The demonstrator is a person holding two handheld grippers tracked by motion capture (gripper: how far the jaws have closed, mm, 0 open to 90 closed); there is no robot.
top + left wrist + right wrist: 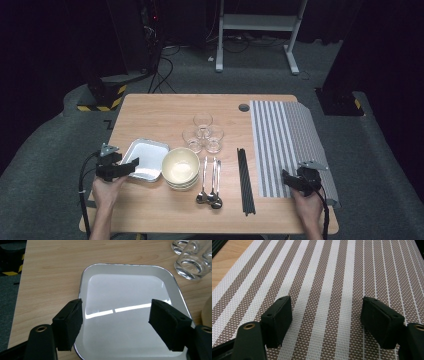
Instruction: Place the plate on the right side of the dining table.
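**Tray may slip from a shallow grip**

The left gripper (131, 165) stands open above the near-left edge of the metal tray (130, 302), holding nothing. The thin rim could slide away and knock the bowls (180, 167) touching its right side. Farther right, the right gripper (325, 322) hovers open over the striped mat (332, 270).

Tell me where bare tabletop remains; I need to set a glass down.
Free: the wood behind the tray and left of the glasses, and the front edge below the spoons. Crowded: the middle row from tray to chopsticks; the striped mat covers the right.
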